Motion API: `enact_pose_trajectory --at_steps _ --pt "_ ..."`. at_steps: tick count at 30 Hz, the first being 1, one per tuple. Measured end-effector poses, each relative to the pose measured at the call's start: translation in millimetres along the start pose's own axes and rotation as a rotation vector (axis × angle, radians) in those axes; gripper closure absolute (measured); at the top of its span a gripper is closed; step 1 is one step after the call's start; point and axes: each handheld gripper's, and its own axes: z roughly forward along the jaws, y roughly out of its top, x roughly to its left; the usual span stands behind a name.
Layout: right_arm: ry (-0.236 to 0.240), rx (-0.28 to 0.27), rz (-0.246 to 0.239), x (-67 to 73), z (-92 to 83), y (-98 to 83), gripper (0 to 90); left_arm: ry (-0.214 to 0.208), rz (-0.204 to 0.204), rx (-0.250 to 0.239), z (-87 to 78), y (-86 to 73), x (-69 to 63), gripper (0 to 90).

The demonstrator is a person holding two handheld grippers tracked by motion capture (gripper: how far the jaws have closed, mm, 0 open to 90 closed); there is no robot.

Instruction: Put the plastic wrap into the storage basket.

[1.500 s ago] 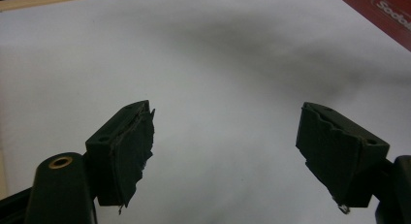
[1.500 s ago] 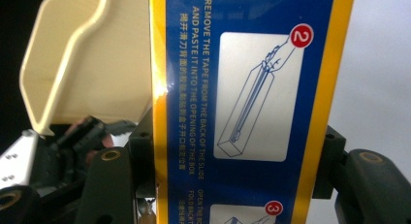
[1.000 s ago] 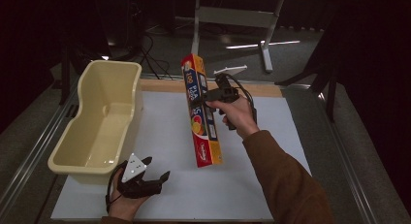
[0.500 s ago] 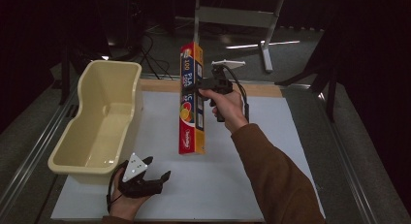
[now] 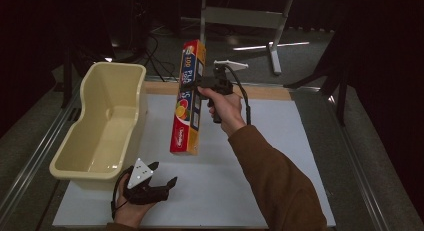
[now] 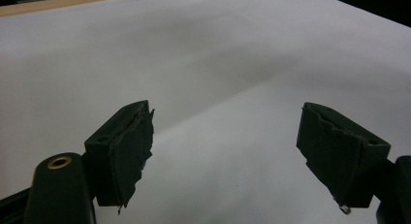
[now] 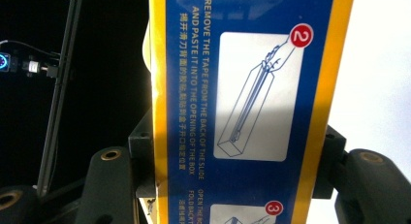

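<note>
Wrap box [image 5: 188, 98] lifted, near tub rim [image 5: 141, 98]

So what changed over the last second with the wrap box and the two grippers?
The right gripper, shut on the cling-wrap box, carried it leftward toward the cream tub and swung it from slanted low over the white mat to nearly upright, lifted off it. The left gripper stayed open at the mat's near edge; the tub did not move.
</note>
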Motion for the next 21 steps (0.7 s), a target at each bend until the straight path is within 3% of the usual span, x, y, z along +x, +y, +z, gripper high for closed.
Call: enact_pose_trajectory --at_steps 10,21 --pt "0.061 -0.019 -0.005 29.4 26.8 3.4 39.3 -0.006 -0.007 -0.012 -1.1 -0.4 0.9 20.4" --pt "0.108 0.005 0.007 49.1 74.7 -2.0 39.2 -0.017 -0.013 -0.027 -2.9 -0.8 -0.5 20.4"
